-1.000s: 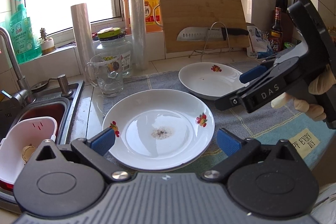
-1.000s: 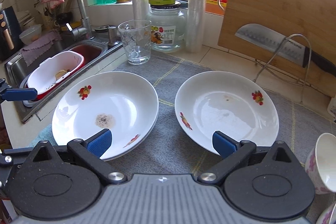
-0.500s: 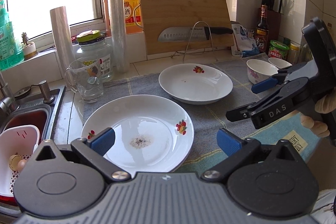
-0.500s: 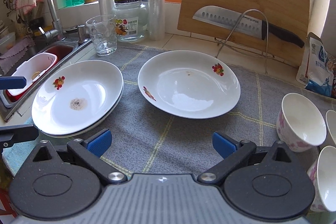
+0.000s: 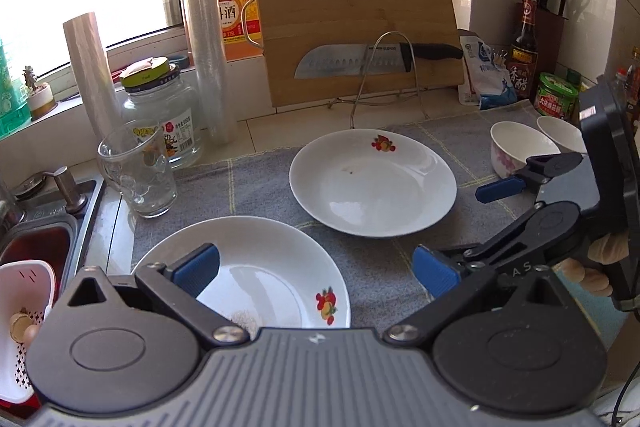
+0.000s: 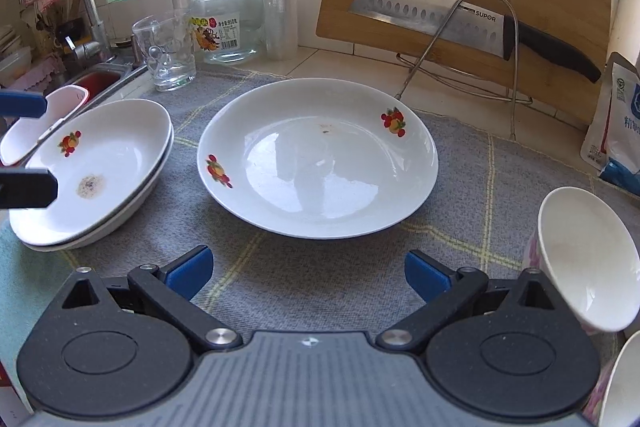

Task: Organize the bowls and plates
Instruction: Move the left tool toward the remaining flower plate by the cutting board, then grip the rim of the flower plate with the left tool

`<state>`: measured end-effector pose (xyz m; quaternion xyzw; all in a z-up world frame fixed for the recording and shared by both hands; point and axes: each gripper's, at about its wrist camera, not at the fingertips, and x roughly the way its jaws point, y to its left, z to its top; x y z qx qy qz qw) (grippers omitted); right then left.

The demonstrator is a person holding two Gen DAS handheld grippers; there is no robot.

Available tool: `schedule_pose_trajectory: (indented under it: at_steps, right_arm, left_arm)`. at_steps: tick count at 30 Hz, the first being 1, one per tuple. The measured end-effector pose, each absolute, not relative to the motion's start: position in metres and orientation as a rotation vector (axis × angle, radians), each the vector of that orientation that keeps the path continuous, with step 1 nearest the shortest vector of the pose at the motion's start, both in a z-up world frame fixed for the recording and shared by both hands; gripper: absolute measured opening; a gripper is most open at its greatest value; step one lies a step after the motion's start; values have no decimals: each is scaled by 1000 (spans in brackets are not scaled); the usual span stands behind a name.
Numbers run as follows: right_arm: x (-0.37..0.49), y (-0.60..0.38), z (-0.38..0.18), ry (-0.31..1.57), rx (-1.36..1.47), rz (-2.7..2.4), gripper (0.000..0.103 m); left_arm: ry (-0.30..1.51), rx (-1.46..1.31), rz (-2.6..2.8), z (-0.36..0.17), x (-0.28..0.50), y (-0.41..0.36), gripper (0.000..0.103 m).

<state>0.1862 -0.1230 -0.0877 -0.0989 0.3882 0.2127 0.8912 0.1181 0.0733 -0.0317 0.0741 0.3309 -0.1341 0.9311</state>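
Observation:
Two stacked white plates [image 6: 100,167], the top one with a dirty spot, lie at the left of the grey mat [image 6: 360,279]. A single white plate [image 6: 320,163] with fruit prints lies in the middle. White bowls [image 6: 588,259] stand at the right. My right gripper [image 6: 307,273] is open, just short of the single plate's near rim. My left gripper [image 5: 316,271] is open over the near side of the stacked plates [image 5: 260,267]. The left wrist view also shows the single plate [image 5: 372,183], two bowls [image 5: 516,151] and the right gripper [image 5: 464,223], held by a hand.
A glass mug [image 5: 136,171], a jar [image 5: 160,115] and two film rolls [image 5: 204,43] stand at the back left. A cutting board [image 5: 352,23] and knife [image 5: 360,61] lean on a wire rack. The sink holds a white basket [image 5: 20,319]. Bottles and packets [image 5: 484,75] crowd the back right.
Both views have swung to the right. The stacked plates slid left and lower in view, the single plate came to the centre, and the bowls appeared. Both grippers stayed open.

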Motion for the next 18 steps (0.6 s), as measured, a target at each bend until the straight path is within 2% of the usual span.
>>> schedule_pose_trajectory:
  at_steps: [14,18]
  right_arm:
    - [217,-127,-106,875,-163,485,103]
    - [216,-116,-109,869,-231,463,103]
  left_arm:
    - [738,168,-275,-30,180,41,102]
    - [746,197,-302,-33,196,37,102]
